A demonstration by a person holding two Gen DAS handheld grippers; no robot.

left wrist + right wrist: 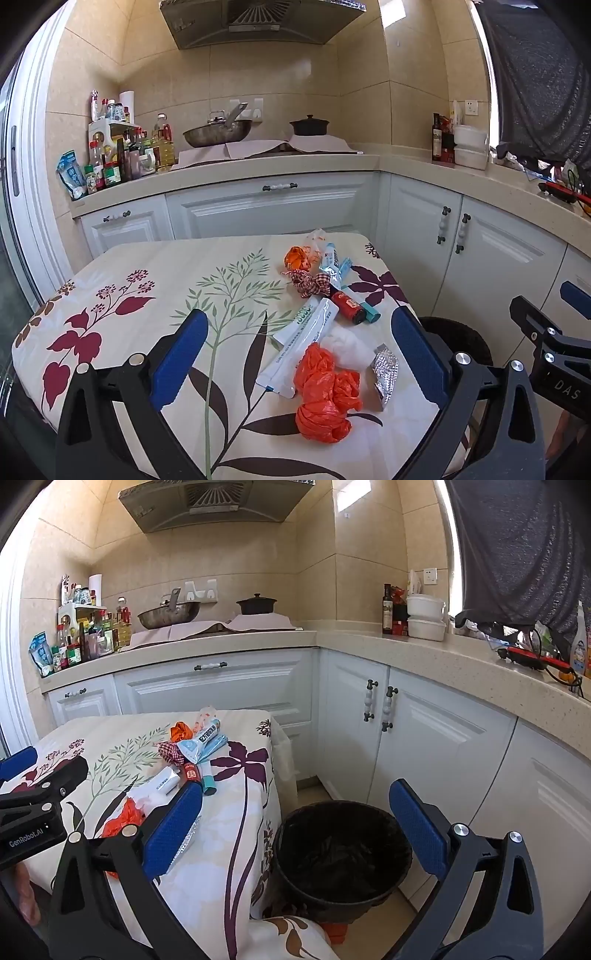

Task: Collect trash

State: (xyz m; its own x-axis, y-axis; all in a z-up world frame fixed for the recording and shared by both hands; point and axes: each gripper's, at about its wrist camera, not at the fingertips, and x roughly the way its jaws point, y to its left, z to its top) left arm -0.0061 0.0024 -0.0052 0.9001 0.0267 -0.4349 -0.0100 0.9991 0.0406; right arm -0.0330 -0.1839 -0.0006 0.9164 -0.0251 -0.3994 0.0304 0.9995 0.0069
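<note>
Trash lies on the floral-clothed table (pixel 147 273): an orange plastic bag (pixel 325 395), a white toothpaste-style tube (pixel 299 347), a foil blister pack (pixel 385 373), crumpled white tissue (pixel 349 345), a red cylinder (pixel 347 306), a checked cloth scrap (pixel 310 286) and blue-white wrappers (pixel 330 262). My left gripper (pixel 299 354) is open and empty, its jaws standing either side of the orange bag and tube, above them. My right gripper (pixel 295 830) is open and empty, above the black bin (pixel 340 856) beside the table (pixel 229 849).
The bin, lined with a black bag, stands on the floor at the table's right edge. White cabinets (pixel 424 746) and an L-shaped counter (pixel 258 166) with a wok (pixel 218 134), a pot (pixel 310 125) and bottles (pixel 122 155) lie behind.
</note>
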